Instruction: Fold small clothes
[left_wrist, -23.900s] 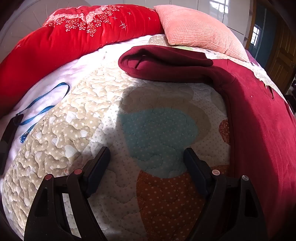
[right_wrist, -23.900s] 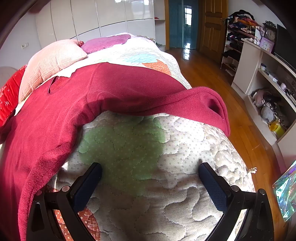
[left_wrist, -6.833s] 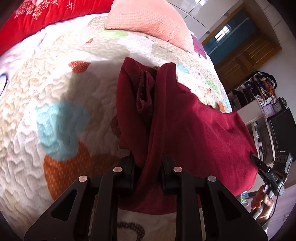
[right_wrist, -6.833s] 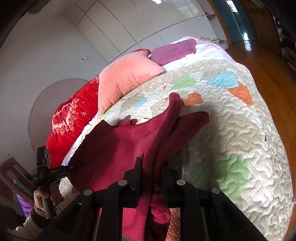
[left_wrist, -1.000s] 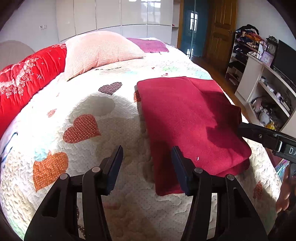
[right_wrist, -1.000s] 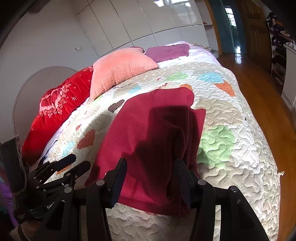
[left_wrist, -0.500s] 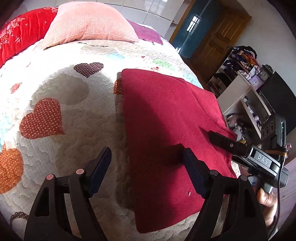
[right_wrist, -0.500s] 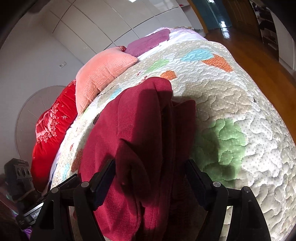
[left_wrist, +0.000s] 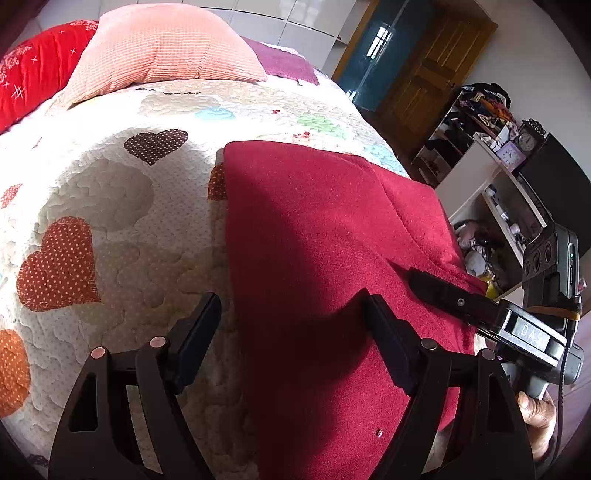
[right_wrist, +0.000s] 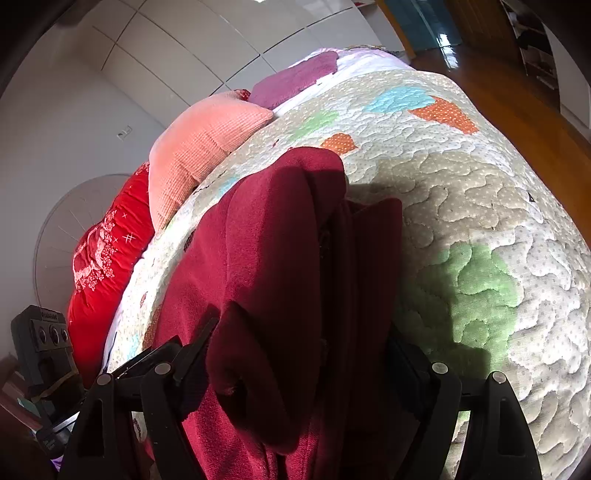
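Note:
A dark red garment (left_wrist: 314, 240) lies folded into a long rectangle on the quilted bed (left_wrist: 110, 221). My left gripper (left_wrist: 291, 332) is open and straddles its near left edge, one finger over the quilt and one over the cloth. My right gripper (right_wrist: 299, 354) is open around the garment's (right_wrist: 280, 258) other side, where a rolled sleeve end bulges between the fingers. The right gripper also shows in the left wrist view (left_wrist: 461, 302), lying on the garment's right edge.
A pink pillow (left_wrist: 162, 48) and a red bolster (left_wrist: 26, 81) lie at the bed's head. Shelves with clutter (left_wrist: 491, 192) and a wooden door (left_wrist: 424, 74) stand to the right. The bed's edge drops to a wooden floor (right_wrist: 535, 110).
Both grippers have moved in closer and lower onto the folded garment and opened wider. The garment has stayed flat on the bed.

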